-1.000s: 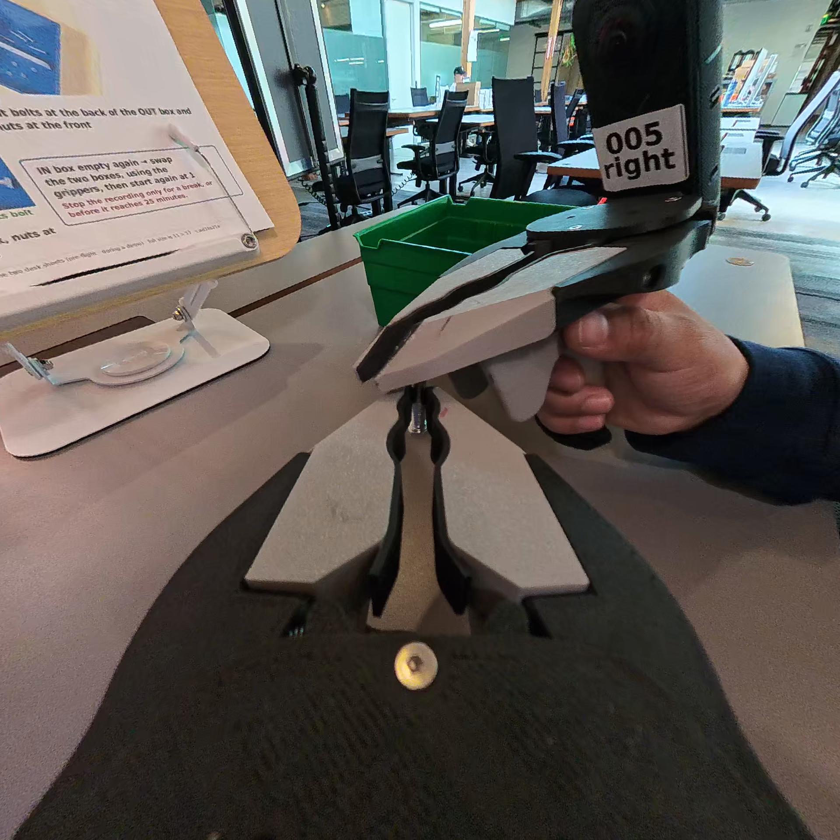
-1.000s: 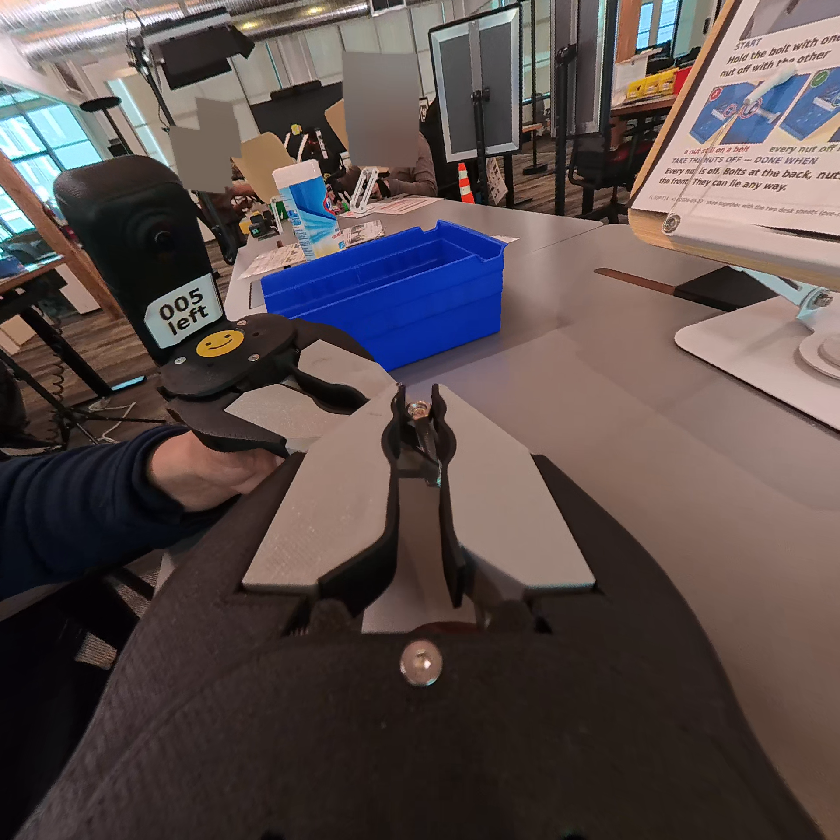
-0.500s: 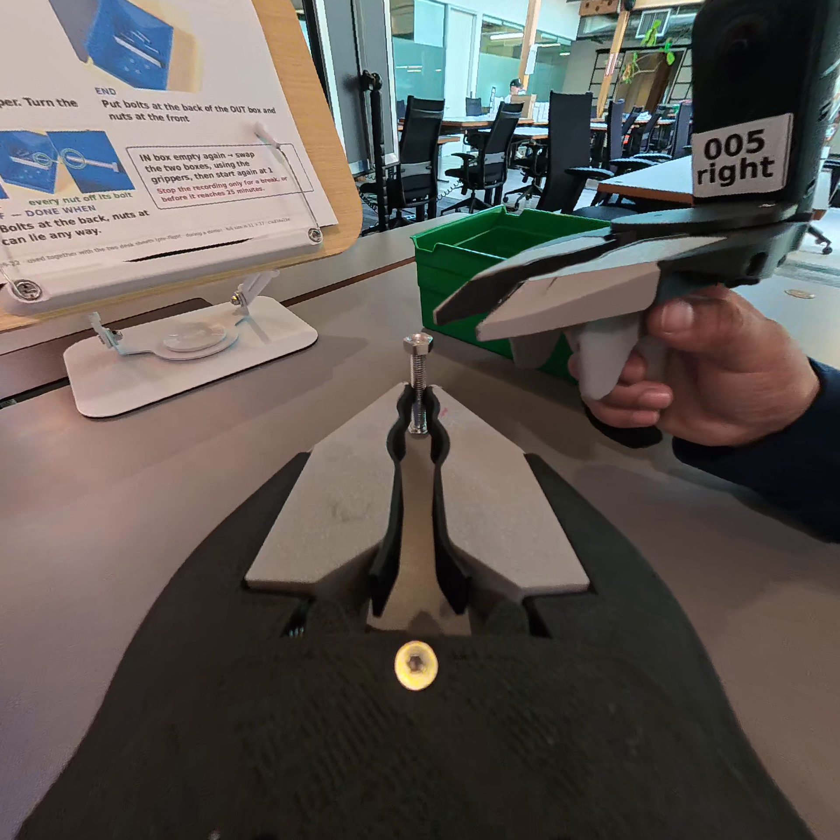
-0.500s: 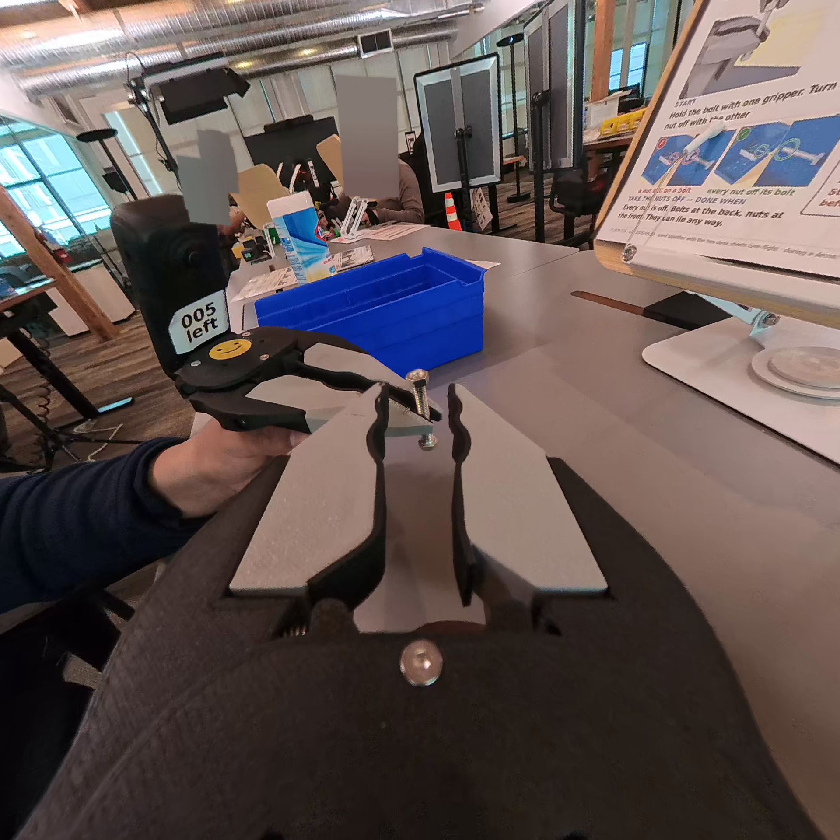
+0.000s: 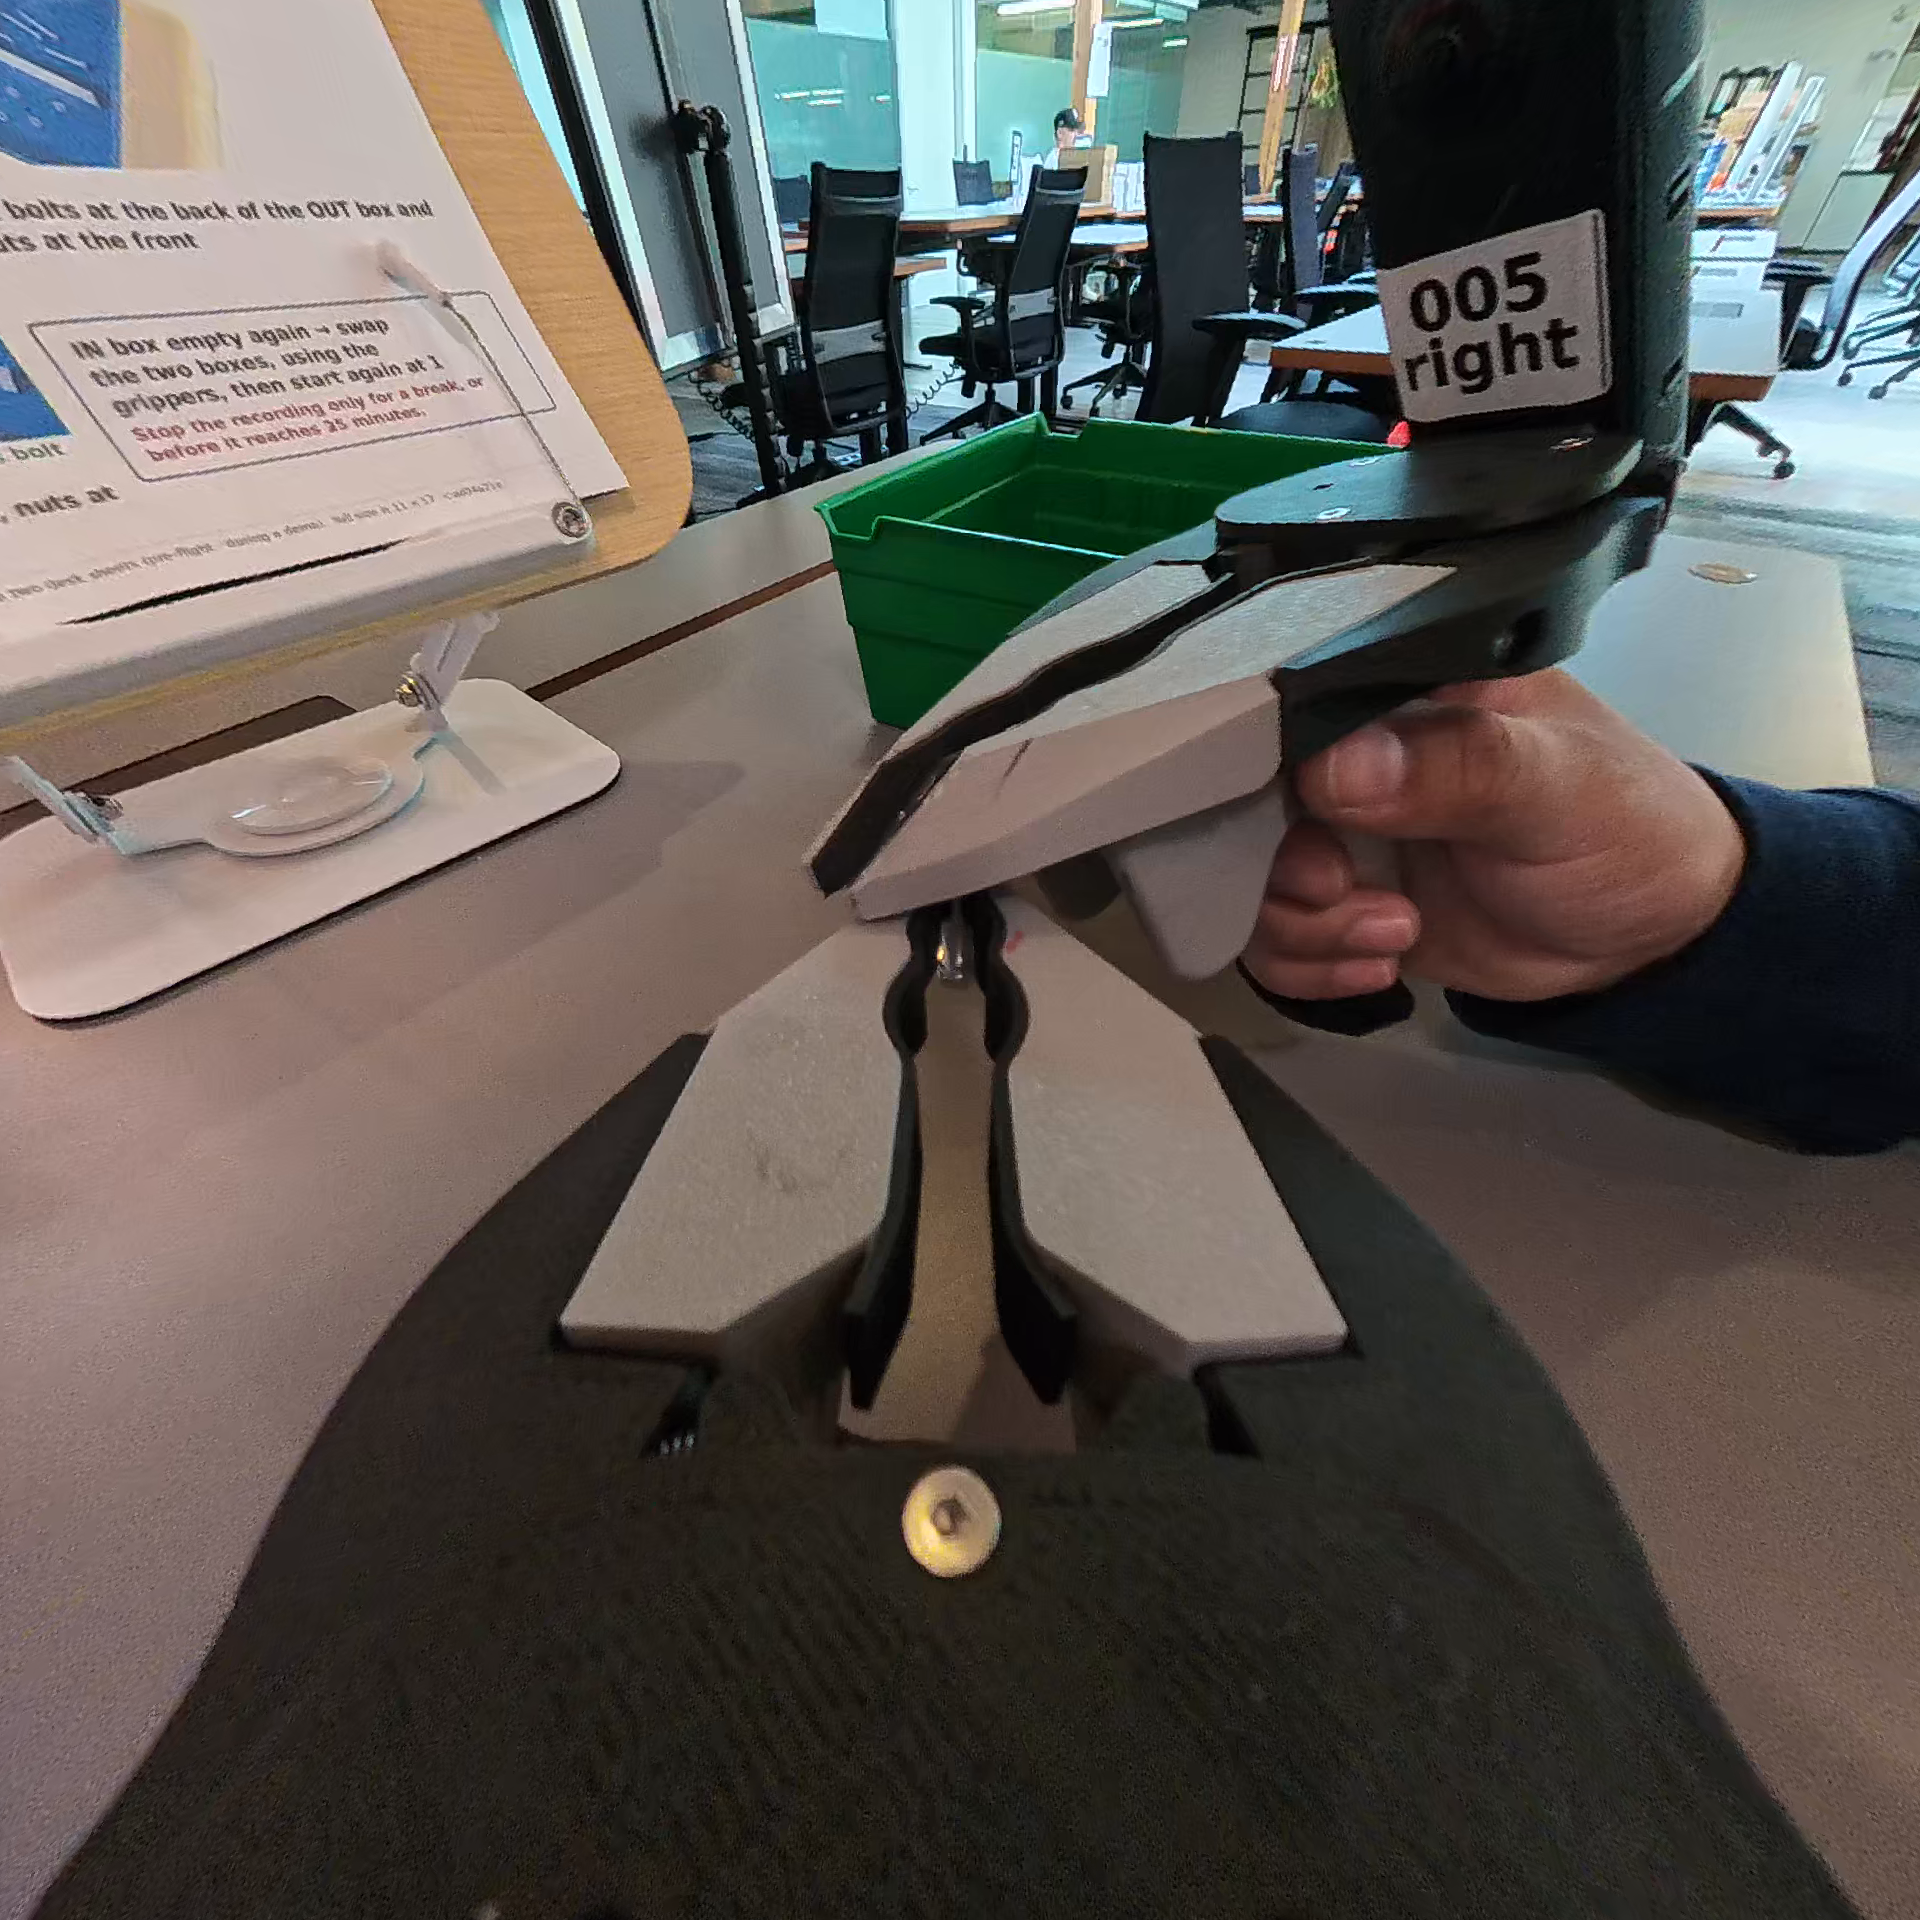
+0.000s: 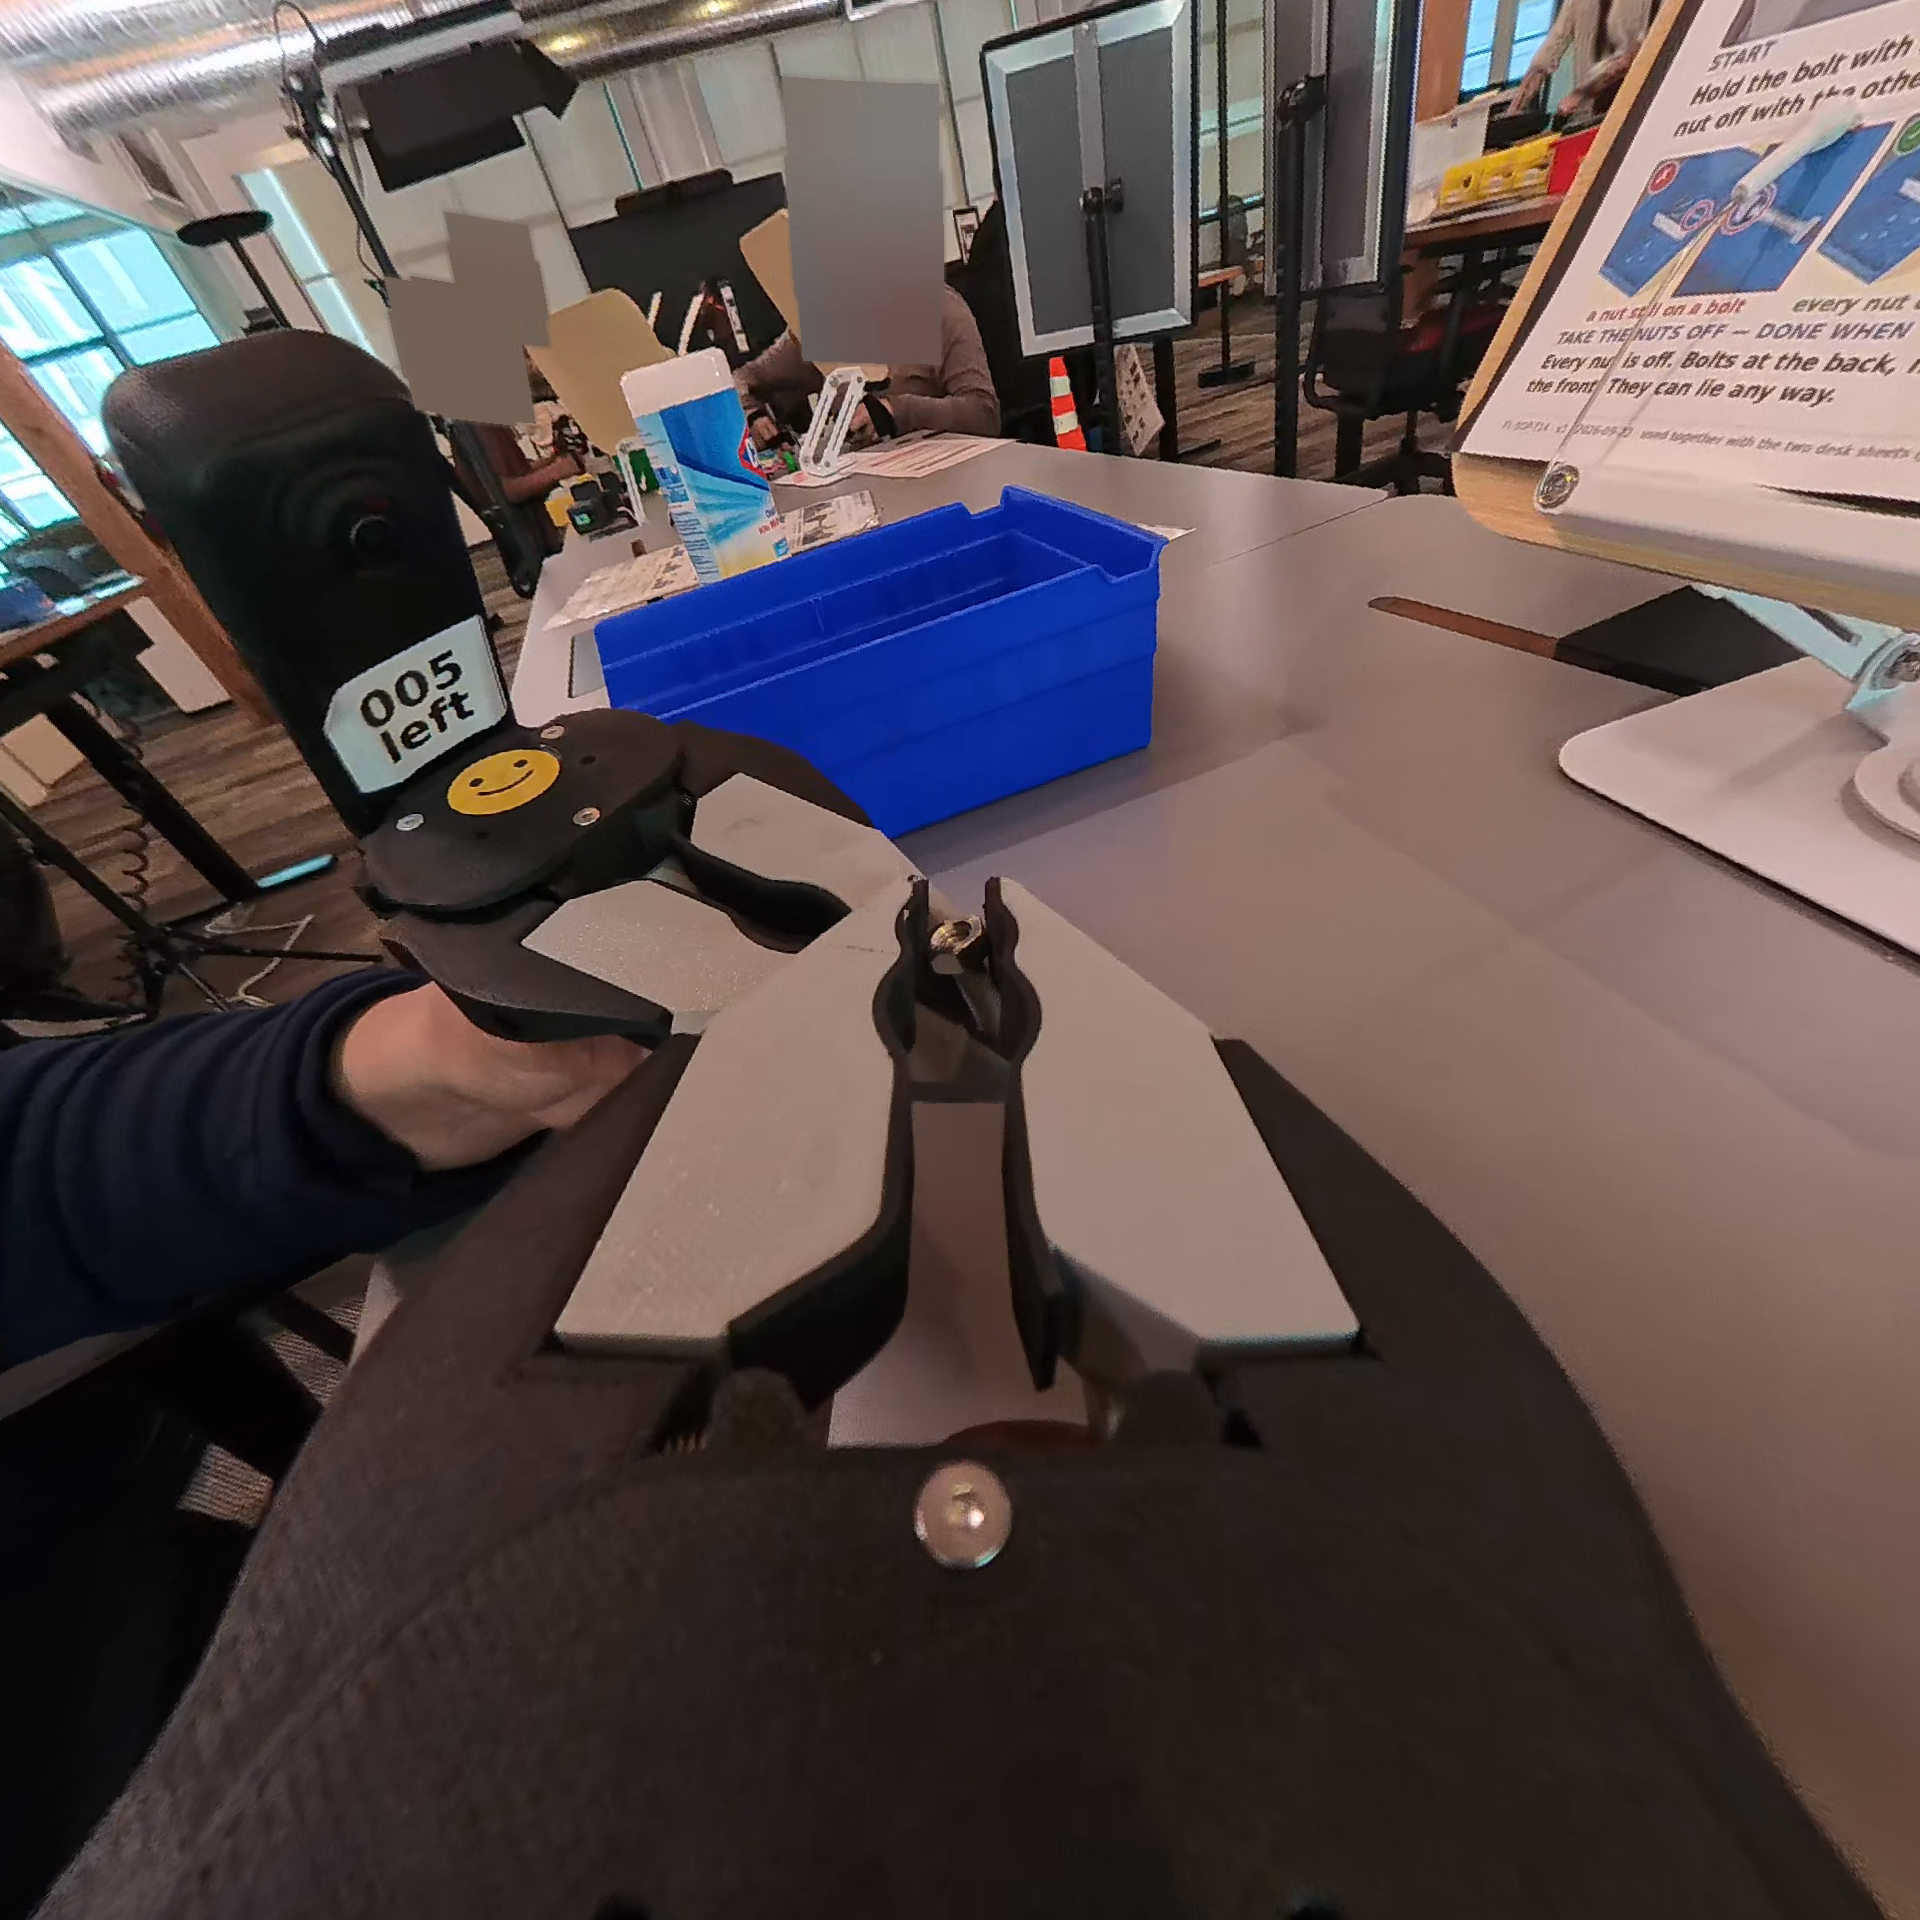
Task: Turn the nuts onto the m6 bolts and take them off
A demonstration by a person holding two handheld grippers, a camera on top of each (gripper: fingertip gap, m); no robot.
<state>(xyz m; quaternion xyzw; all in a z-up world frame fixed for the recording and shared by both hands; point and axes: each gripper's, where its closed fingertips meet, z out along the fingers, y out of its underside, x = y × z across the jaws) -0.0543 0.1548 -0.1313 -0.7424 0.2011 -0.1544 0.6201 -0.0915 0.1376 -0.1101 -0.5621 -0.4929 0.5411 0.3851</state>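
My left gripper point(image 5: 951, 935) is shut on a small silver bolt point(image 5: 948, 951), held upright just above the grey table. Only a short piece of the bolt shows, because my right gripper point(image 5: 862, 847) comes in from the right and covers its top. In the right wrist view my right gripper point(image 6: 956, 914) is shut on a silver nut point(image 6: 956, 938) at the bolt's top end. The left gripper point(image 6: 800, 904) reaches in from the left beneath it. A hand point(image 5: 1507, 831) holds the right gripper.
A green bin point(image 5: 1039, 540) stands on the table behind the right gripper. A blue bin point(image 6: 883, 665) stands behind the left gripper. An instruction board on a white stand point(image 5: 291, 416) is at the back left. A wipes canister point(image 6: 707, 468) stands beyond the blue bin. The grippers are tip to tip, or close to it.
Half a second ago the right gripper was open and lifted clear of the bolt, which stood exposed with the nut on top. Now it is back down and shut on the nut.
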